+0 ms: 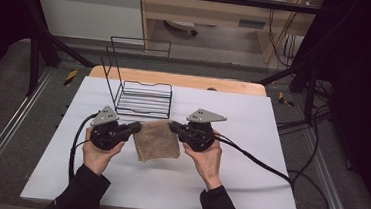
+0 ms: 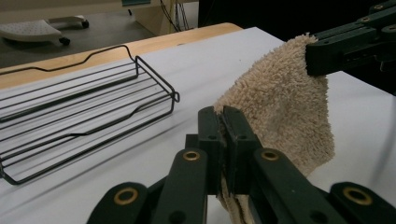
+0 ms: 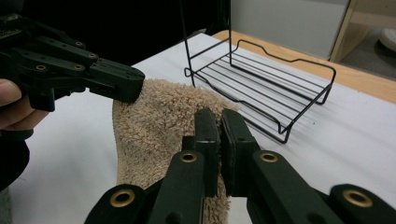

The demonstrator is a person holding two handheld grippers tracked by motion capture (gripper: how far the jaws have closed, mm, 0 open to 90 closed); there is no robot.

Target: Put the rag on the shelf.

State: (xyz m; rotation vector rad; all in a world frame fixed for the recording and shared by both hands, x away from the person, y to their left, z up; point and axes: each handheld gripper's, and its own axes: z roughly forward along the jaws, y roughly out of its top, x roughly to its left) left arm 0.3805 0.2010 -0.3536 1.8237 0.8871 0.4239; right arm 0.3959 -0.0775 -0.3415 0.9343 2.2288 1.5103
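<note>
A beige terry towel lies folded on the white table top, its far edge lifted between the two grippers. My left gripper is shut on the towel's left far corner; in the left gripper view its jaws pinch the towel, with the right gripper clamped on the other corner. My right gripper is shut on the right far corner. In the right gripper view its jaws hold the towel, and the left gripper grips the opposite corner.
A black wire rack with a tall wire back stands just beyond the towel, seen also as the rack and the rack. A wooden table edge runs behind it. Cables trail off to the right.
</note>
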